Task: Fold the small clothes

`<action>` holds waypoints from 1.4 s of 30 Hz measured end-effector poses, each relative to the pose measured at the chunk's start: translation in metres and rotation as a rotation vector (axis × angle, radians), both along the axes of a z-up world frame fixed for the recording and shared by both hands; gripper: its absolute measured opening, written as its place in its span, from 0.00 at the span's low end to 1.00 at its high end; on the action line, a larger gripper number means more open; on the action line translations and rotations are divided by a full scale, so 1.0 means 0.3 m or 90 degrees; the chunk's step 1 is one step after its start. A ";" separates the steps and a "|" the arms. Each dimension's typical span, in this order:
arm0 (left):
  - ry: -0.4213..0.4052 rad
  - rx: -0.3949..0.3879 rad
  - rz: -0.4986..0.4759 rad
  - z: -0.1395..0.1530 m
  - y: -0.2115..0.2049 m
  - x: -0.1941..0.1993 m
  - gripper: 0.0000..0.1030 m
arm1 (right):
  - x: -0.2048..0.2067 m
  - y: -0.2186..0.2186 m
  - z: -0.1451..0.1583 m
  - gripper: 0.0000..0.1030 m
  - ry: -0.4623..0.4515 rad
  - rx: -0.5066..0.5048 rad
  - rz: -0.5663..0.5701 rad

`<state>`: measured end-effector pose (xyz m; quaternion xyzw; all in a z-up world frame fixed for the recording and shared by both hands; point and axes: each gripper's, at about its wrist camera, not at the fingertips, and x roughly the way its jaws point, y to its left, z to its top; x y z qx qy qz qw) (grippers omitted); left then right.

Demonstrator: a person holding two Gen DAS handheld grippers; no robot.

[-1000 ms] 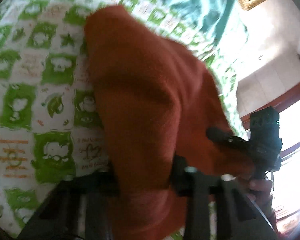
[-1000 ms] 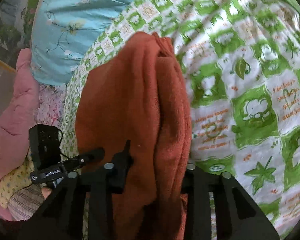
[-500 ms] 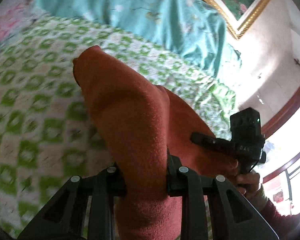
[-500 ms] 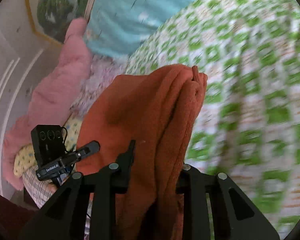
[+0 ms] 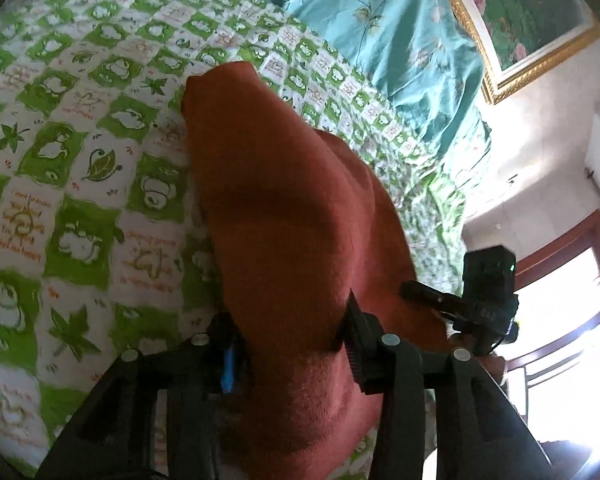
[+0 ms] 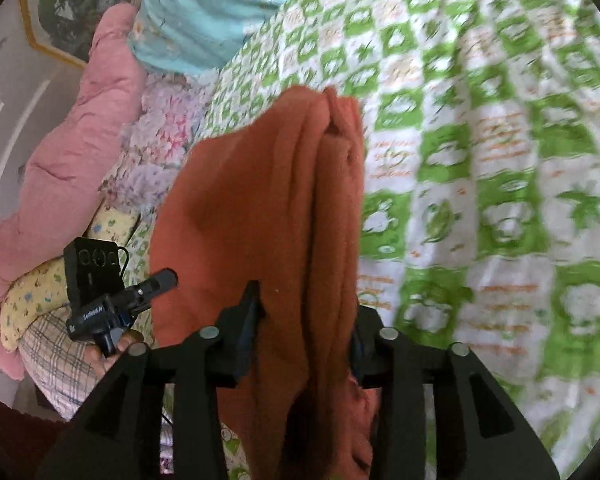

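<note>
Your green-and-white checked cotton bedspread (image 5: 80,208) carries the folded rust-orange fleece garment (image 5: 284,220). Your left gripper (image 5: 290,334) and right gripper (image 6: 306,320) each straddle it, jaws just widened, pads apparently off the fleece.

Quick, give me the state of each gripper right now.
Left gripper: jaws have just been opening; orange cloth between them, grip loosening.
Right gripper: jaws have just been opening too; same cloth between them.

Black tongs (image 5: 290,332), silver screws, blue pad.
</note>
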<state>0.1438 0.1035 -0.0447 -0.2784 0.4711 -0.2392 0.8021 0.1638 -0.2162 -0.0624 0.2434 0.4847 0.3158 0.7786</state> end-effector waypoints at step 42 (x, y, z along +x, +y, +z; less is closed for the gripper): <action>-0.096 0.266 0.148 0.176 0.157 0.579 0.00 | 0.007 0.162 0.162 0.41 -0.096 -0.022 0.005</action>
